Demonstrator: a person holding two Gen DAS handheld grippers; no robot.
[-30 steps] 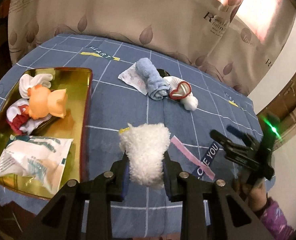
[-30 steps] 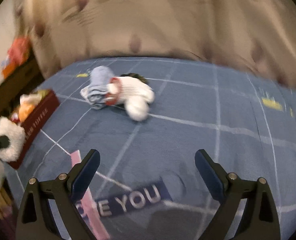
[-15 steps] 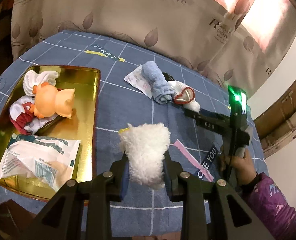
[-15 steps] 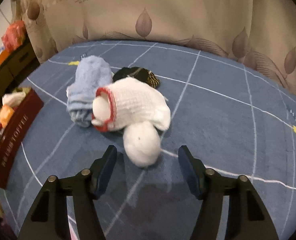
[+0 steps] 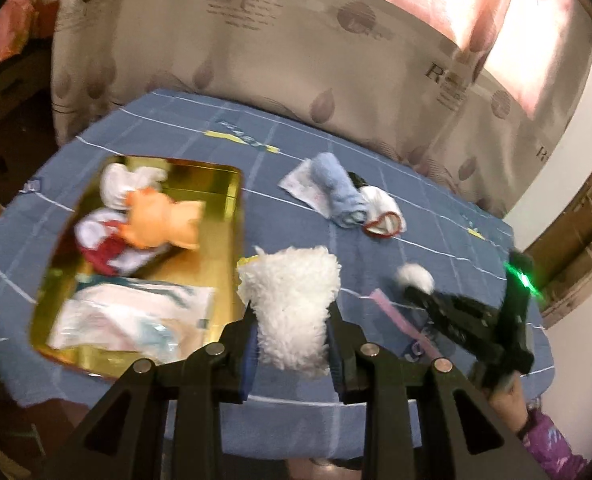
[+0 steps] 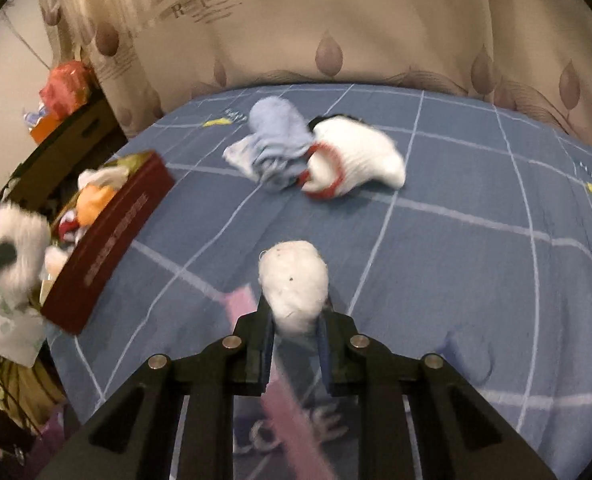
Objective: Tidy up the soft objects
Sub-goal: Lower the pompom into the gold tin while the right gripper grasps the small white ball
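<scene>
My left gripper is shut on a fluffy white plush piece, held above the blue cloth just right of the gold tray. An orange plush toy and a plastic packet lie in that tray. My right gripper has its jaws closing tight on a small white ball, lifted off the cloth; the ball also shows in the left wrist view. Farther back lie a rolled blue towel and a white sock with a red cuff, side by side.
The tray's red side wall stands at the left of the right wrist view. A pink strip and printed letters mark the blue tablecloth. A leaf-pattern curtain hangs behind the table. A person's hand in a purple sleeve holds the right gripper.
The right gripper's jaws went from wide apart to shut on the white ball and drew it back from the sock. The left gripper kept the plush piece and shifted toward the tray.
</scene>
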